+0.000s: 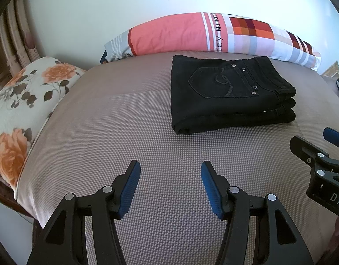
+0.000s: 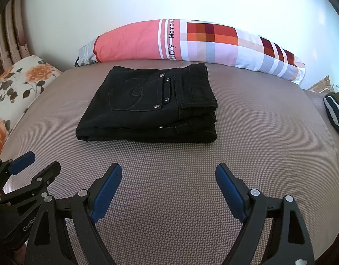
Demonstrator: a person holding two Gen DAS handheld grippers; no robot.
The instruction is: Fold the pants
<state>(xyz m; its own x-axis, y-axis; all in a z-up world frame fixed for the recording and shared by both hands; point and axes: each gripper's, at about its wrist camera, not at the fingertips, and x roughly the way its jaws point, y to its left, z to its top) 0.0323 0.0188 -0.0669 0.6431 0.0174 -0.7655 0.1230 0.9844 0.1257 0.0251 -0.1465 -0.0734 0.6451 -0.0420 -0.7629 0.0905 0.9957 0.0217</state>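
Black pants (image 1: 226, 95) lie folded in a compact stack on the grey-beige bed, back pocket with rivets on top. In the right wrist view the pants (image 2: 151, 110) sit straight ahead, past the fingertips. My left gripper (image 1: 170, 167) is open and empty, hovering over the bed short and left of the pants. My right gripper (image 2: 168, 170) is open and empty, short of the stack's near edge. The right gripper also shows at the right edge of the left wrist view (image 1: 319, 145). The left gripper shows at the lower left of the right wrist view (image 2: 37, 163).
A long coral and checked pillow (image 1: 209, 33) lies behind the pants against the white wall. A floral pillow (image 1: 26, 97) lies at the bed's left edge. A dark striped cloth (image 2: 336, 112) lies at the far right of the bed (image 2: 257, 143).
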